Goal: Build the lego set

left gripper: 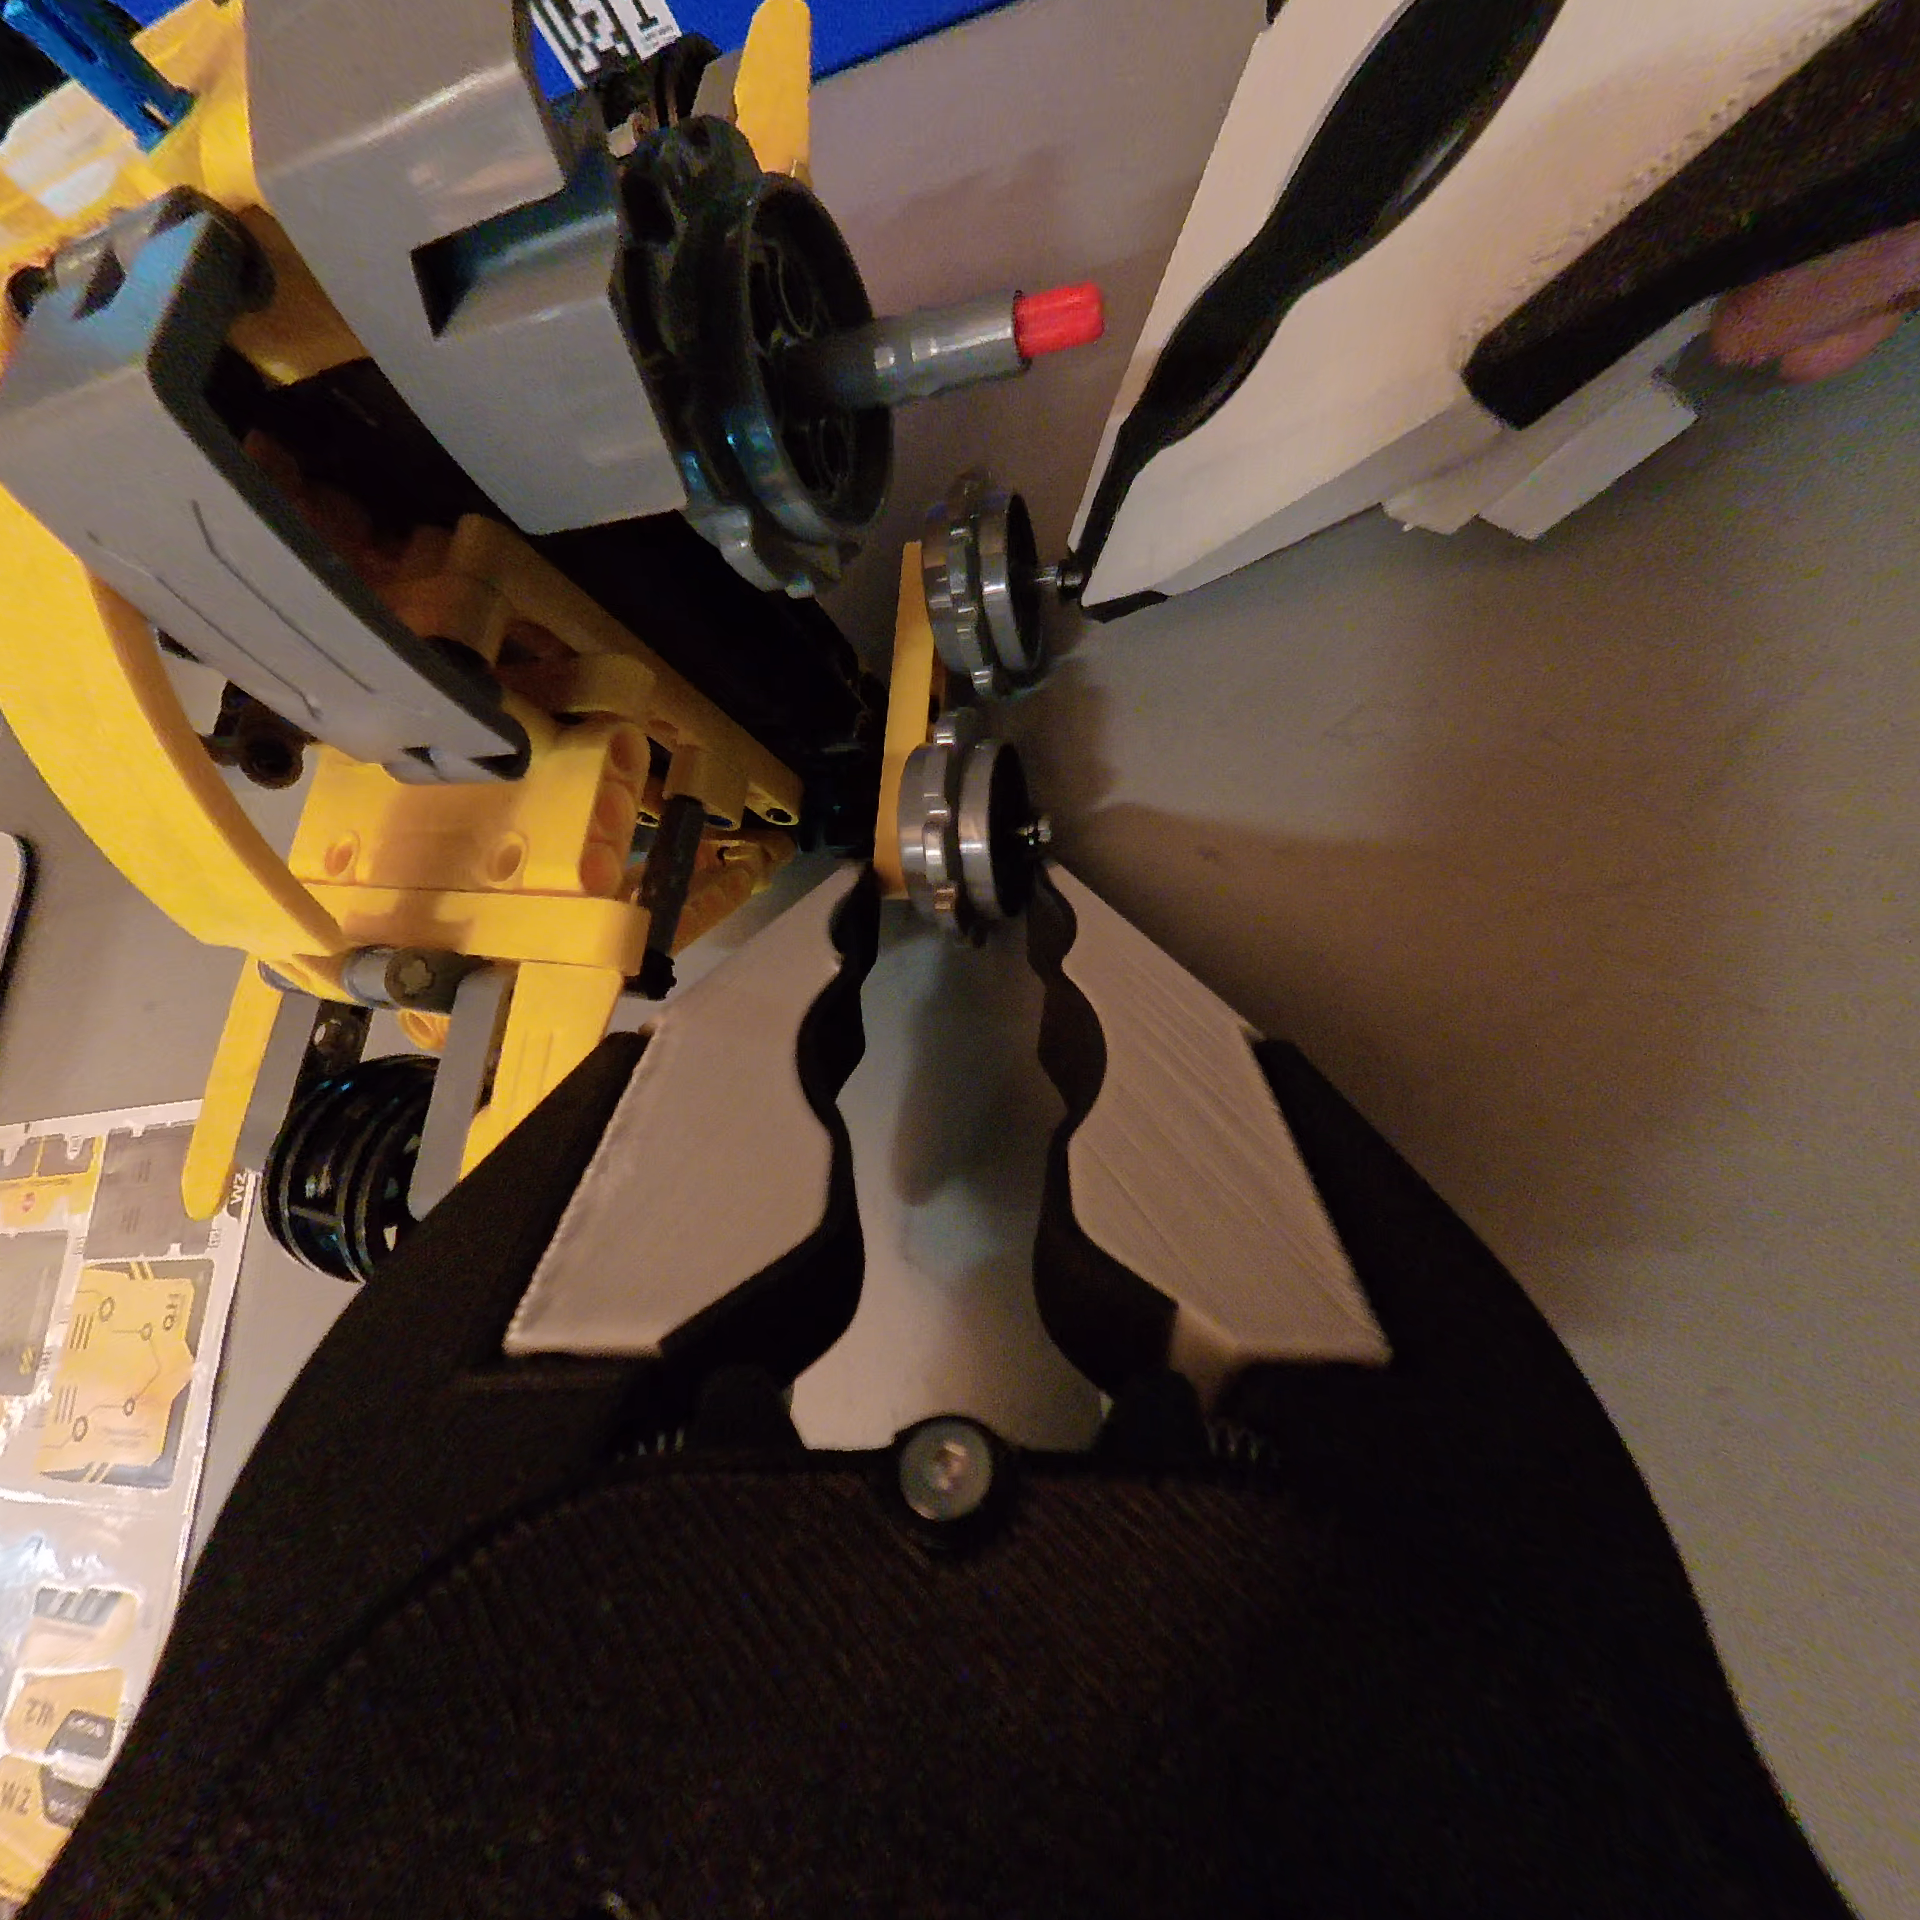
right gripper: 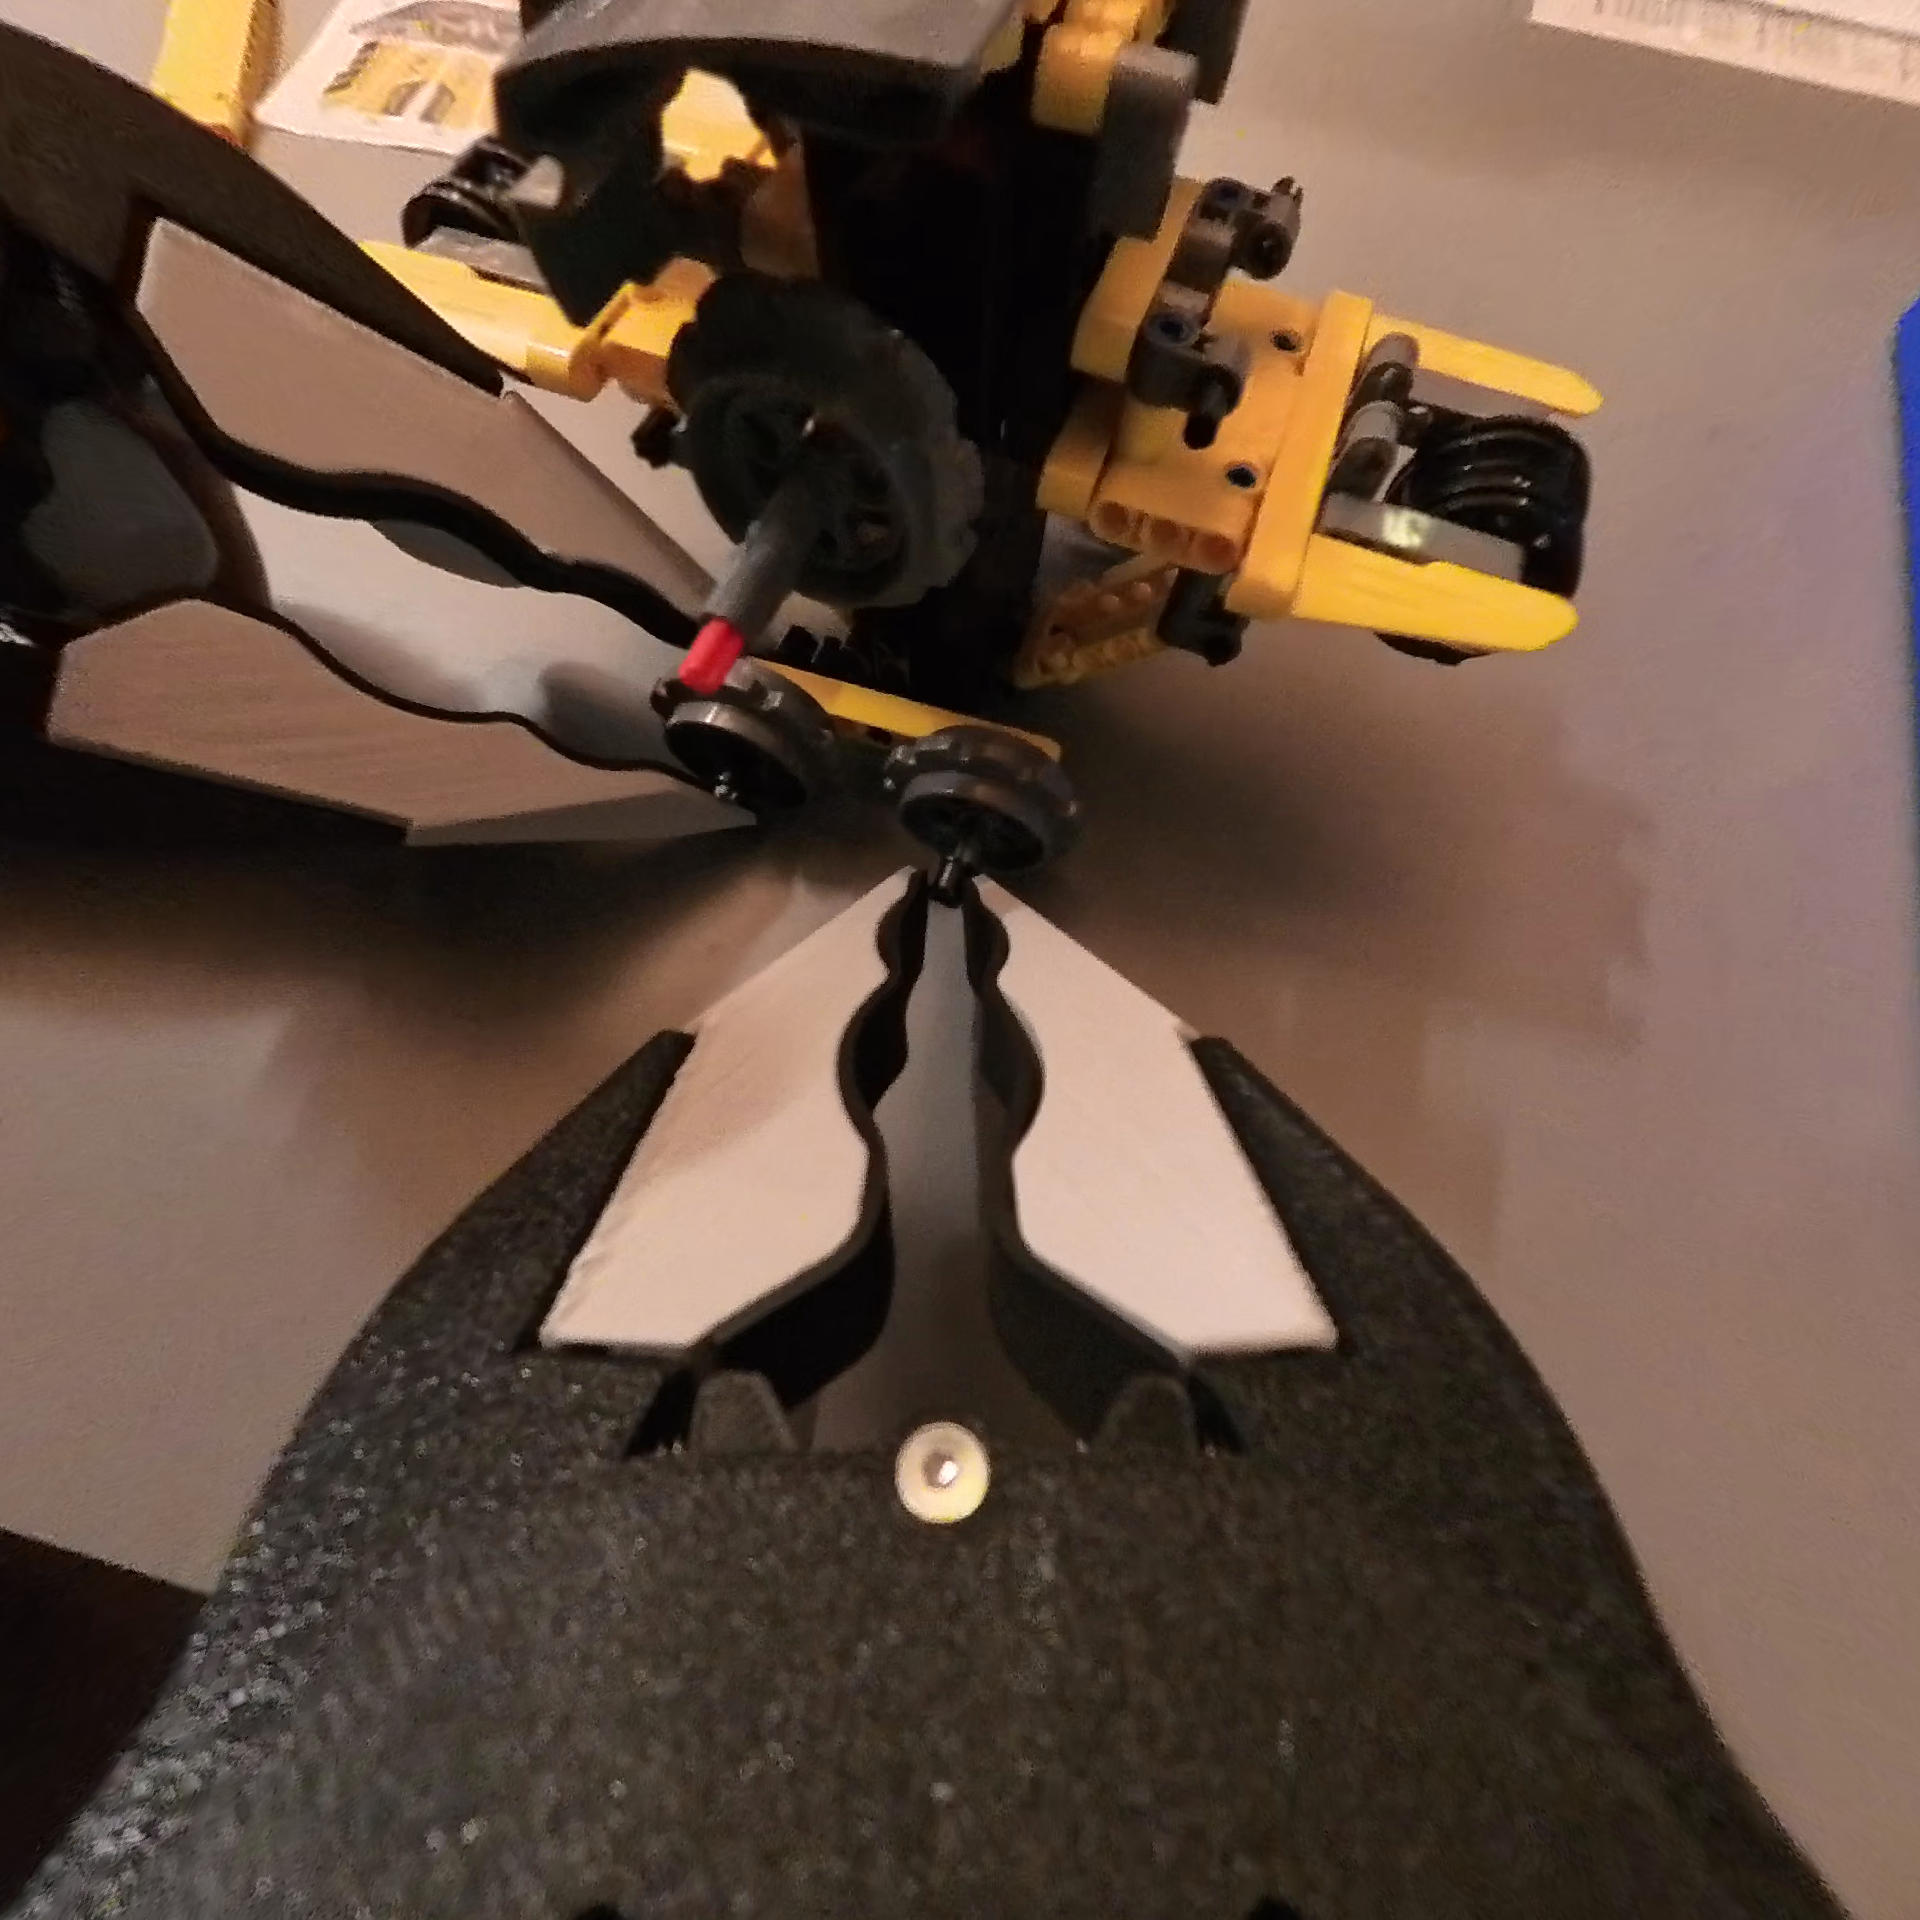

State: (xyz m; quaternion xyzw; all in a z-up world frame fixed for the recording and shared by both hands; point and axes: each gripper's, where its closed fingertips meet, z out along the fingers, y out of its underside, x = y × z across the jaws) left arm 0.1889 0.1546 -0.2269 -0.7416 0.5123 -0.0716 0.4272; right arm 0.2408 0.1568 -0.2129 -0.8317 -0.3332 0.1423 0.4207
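Note:
A yellow, grey and black toy brick vehicle point(left gripper: 468, 852) lies on the grey table; it also shows in the right wrist view point(right gripper: 1195, 488). A yellow beam point(left gripper: 902, 727) at its side carries two small grey wheels. My left gripper point(left gripper: 951, 883) is shut around the nearer small wheel point(left gripper: 961, 831) and the beam. My right gripper point(right gripper: 940, 888) is shut on a small black pin point(right gripper: 948, 868) at the hub of the other small wheel point(right gripper: 987, 795). Above them a grey axle with a red tip point(left gripper: 1060, 317) sticks out of a large black hub point(left gripper: 769, 353).
A sticker sheet point(left gripper: 94, 1299) lies at the left on the table. Printed papers point(right gripper: 395, 73) lie behind the model. A blue object point(left gripper: 831, 31) sits at the far edge. A person's fingers point(left gripper: 1818, 322) hold the right gripper point(left gripper: 1081, 587). The tips of one gripper are about 6 cm away from the tips of the other. The blue object point(left gripper: 831, 31) lies around 20 cm away from my right fingertips.

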